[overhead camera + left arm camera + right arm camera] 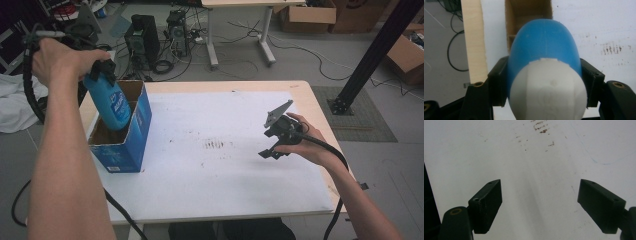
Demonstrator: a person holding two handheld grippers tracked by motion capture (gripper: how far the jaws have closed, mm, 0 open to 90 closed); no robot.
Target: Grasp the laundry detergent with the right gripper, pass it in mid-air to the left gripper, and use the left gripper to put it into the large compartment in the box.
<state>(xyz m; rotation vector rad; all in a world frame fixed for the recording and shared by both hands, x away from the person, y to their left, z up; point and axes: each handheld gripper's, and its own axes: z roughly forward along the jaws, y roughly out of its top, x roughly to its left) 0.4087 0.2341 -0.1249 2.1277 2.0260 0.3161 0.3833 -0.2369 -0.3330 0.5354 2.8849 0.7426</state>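
Observation:
A blue plastic bottle (113,104) with a white cap hangs tilted, its lower end inside an open blue cardboard box (131,142) at the table's left edge. My left gripper (101,70) is shut on the bottle's upper end. In the left gripper view the bottle (544,50) sits between the two black jaws, its white cap (547,92) nearest the camera and the box's brown inside (529,13) beyond it. My right gripper (272,145) hovers low over the white sheet at the right, open. In the right gripper view its gripper (539,205) holds nothing.
A white sheet (215,190) with dark smudges (215,145) covers the wooden table. Beyond the table's far edge stand computer towers (145,37), loose cables and a desk's legs (212,35). A black metal post (370,55) rises at the right, with cardboard boxes (410,55) behind.

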